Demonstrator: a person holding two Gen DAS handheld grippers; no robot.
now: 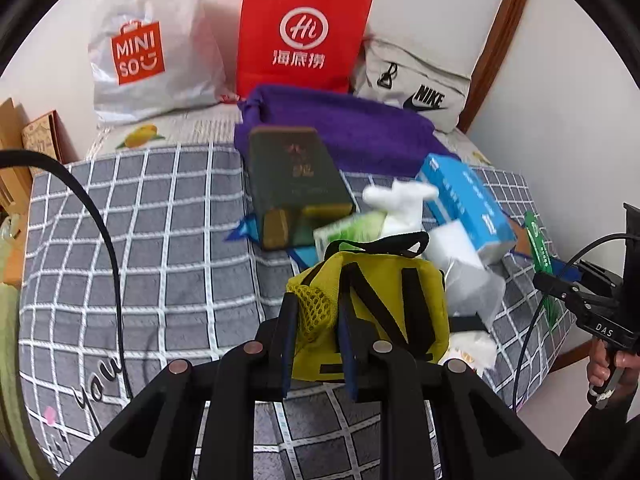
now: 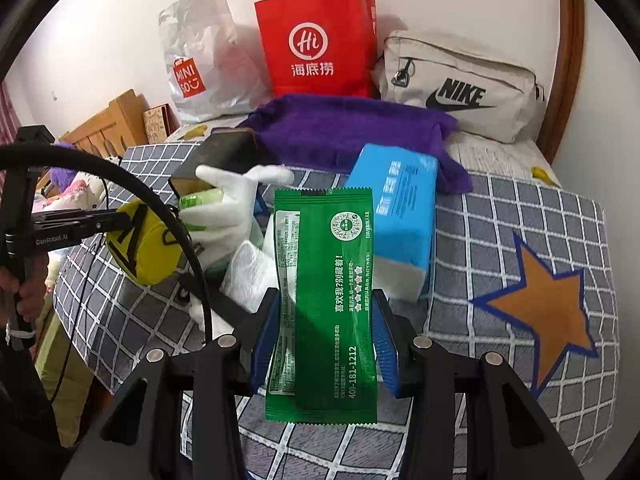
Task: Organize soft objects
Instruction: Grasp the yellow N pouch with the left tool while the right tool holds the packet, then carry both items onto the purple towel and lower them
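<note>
My left gripper (image 1: 318,312) is shut on a small yellow backpack-shaped pouch (image 1: 380,304) with black straps, held just above the grey checked blanket (image 1: 160,240); it also shows in the right wrist view (image 2: 148,248). My right gripper (image 2: 324,312) is shut on a green foil packet (image 2: 326,304), held upright above the blanket; the packet's edge shows in the left wrist view (image 1: 538,244). A pile lies behind: a blue tissue pack (image 2: 396,208), a white glove (image 2: 236,200), a purple towel (image 2: 344,132) and a dark green book (image 1: 296,176).
Against the wall stand a white Miniso bag (image 1: 148,48), a red paper bag (image 2: 320,44) and a grey Nike pouch (image 2: 460,88). A wooden headboard (image 2: 116,124) is at the left. An orange star (image 2: 548,312) marks the blanket's right side.
</note>
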